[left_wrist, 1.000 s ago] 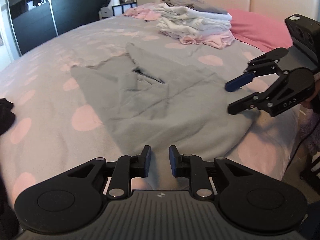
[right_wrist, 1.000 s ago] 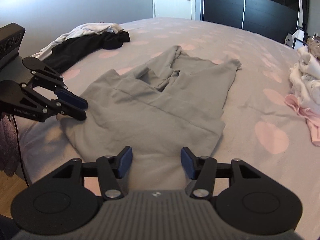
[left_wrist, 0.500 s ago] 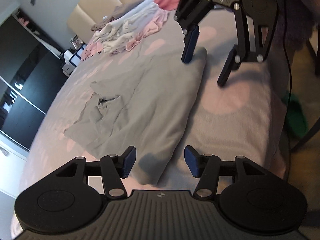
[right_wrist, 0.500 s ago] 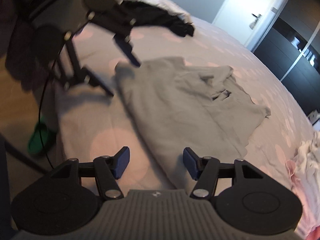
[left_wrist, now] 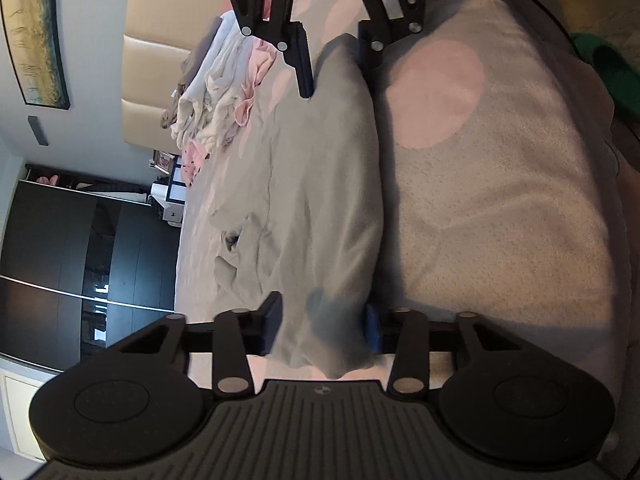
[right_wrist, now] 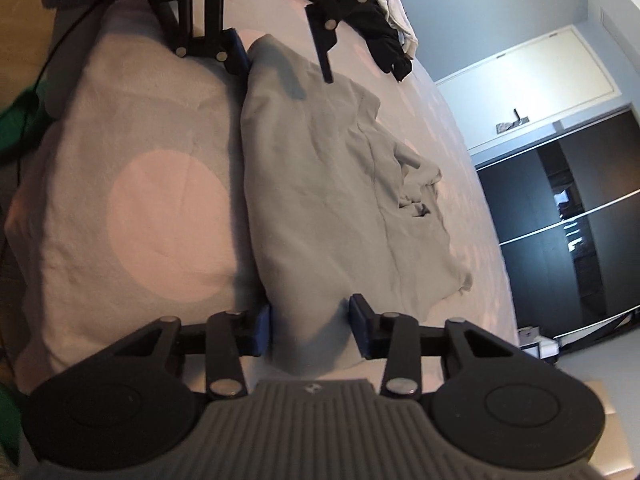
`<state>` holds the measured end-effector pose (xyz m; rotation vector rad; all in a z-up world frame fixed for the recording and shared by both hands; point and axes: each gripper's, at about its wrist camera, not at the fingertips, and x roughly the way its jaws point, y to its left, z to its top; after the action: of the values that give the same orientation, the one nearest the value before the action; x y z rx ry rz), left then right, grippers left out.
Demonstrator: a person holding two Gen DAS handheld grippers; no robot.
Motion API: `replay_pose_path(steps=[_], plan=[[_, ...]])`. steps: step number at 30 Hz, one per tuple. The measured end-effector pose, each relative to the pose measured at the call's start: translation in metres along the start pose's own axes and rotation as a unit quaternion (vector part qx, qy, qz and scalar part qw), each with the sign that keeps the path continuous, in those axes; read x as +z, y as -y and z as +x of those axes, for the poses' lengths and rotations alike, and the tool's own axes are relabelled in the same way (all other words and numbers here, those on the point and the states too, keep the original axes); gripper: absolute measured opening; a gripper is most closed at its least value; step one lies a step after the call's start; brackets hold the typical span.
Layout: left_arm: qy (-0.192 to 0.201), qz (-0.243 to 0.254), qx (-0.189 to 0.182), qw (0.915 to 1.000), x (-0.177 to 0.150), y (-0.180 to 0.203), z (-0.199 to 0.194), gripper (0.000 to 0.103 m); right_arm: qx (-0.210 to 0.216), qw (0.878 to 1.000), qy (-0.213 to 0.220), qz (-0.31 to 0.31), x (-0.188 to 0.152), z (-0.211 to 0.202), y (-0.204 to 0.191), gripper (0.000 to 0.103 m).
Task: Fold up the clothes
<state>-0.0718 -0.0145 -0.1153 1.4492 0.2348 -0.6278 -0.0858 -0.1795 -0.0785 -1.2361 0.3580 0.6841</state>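
Since the earlier frames: both my grippers have rolled onto their sides and come down to the near folded edge of the grey garment [left_wrist: 320, 184]; before, they hung above it with nothing between the fingers.
Left gripper [left_wrist: 322, 330]: lower centre of the left wrist view; its jaws have just been closing, and the garment's corner now bulges between the two blue pads, which press on the cloth from both sides. I hold it at a narrow gap.
Right gripper [right_wrist: 310, 330]: lower centre of the right wrist view; its jaws have just been closing too, and a thick fold of the same garment sits between them, both pads against the cloth.
Seen from the other side: in the left wrist view my right gripper straddles the far end of the fold at upper centre.
Garment: spread on the spotted bedcover [left_wrist: 500, 220], folded edge running from one gripper to the other, crumpled collar part toward the middle of the bed.
Folded pile [left_wrist: 216, 96]: white and pink clothes, upper left of the left wrist view, by the headboard.
Black clothing [right_wrist: 376, 28]: top centre of the right wrist view, well apart from the grey garment.
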Motion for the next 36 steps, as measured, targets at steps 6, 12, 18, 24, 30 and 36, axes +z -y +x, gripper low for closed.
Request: replay_pose_path(steps=[6,12,18,24,30,36], plan=[[-0.010,-0.065,-0.014,0.9977,0.003,-0.028,-0.010,0.013,0.001,0.999,0.005,0.036,0.005,-0.018,0.025,0.022],[-0.011,-0.100,-0.068,0.9926,0.009,-0.068,-0.032,0.011,0.022,0.998,0.018,0.055,0.011,-0.048,0.055,0.020],[-0.001,-0.079,-0.119,0.9898,0.021,-0.053,-0.060,0.011,0.081,0.995,0.018,0.056,0.008,-0.077,0.049,0.019],[-0.014,-0.085,-0.168,0.9820,0.018,-0.022,-0.068,0.013,0.135,0.990,0.007,0.047,0.000,-0.073,0.015,0.021],[-0.017,-0.170,-0.230,0.9582,0.003,-0.035,-0.064,0.034,0.190,0.979,0.005,0.076,-0.009,-0.066,0.011,0.045],[0.022,-0.321,-0.259,0.9109,-0.018,-0.086,-0.072,0.046,0.198,0.950,0.037,0.239,-0.028,-0.069,0.065,0.053]])
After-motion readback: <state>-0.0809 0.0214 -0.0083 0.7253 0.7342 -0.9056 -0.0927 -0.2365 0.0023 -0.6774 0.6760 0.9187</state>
